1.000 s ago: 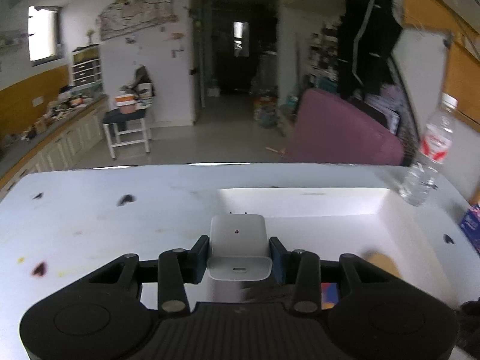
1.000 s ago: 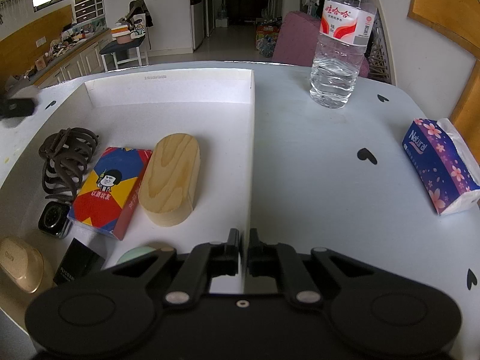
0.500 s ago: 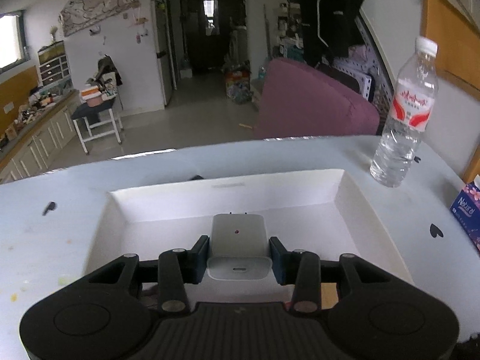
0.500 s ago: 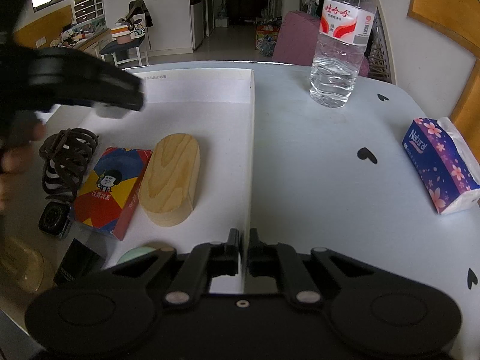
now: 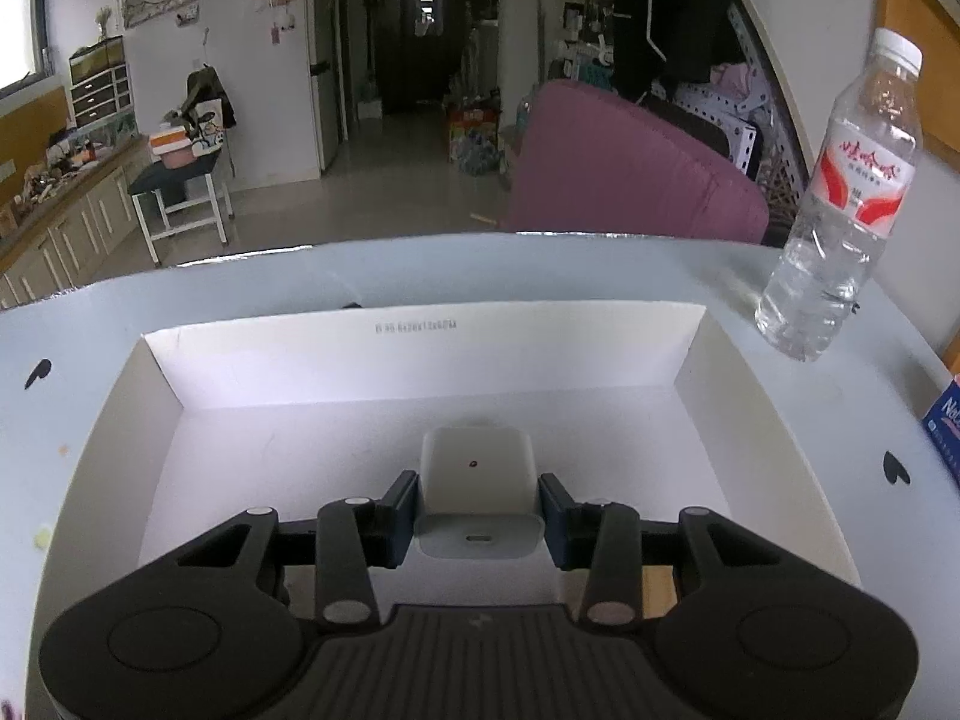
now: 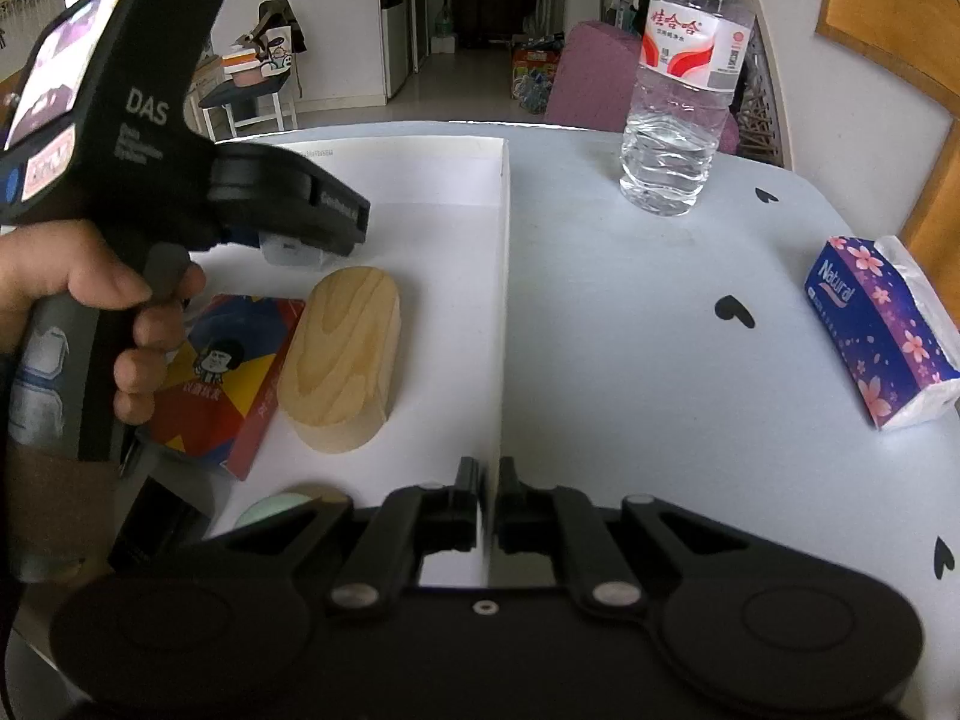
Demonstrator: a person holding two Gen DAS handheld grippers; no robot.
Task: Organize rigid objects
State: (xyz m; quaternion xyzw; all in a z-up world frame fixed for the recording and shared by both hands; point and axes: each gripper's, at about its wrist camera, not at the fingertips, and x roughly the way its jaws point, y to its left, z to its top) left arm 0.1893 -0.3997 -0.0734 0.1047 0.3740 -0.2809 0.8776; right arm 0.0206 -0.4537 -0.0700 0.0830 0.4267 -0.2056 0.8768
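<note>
While gripped, charger [image 5: 477, 489] hides tray floor [image 5: 336, 438].

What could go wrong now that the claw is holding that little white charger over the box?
1. The left claw grips the white charger only by its sides; it may tumble when released.
2. It could land on the wooden block rather than the bare floor of the box.
3. The right claw pinches the box's wall; tugging could shift everything.

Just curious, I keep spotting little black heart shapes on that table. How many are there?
4 in the right wrist view: one beside the water bottle, one mid-table, two near the right edge. The box may hide others.
</note>
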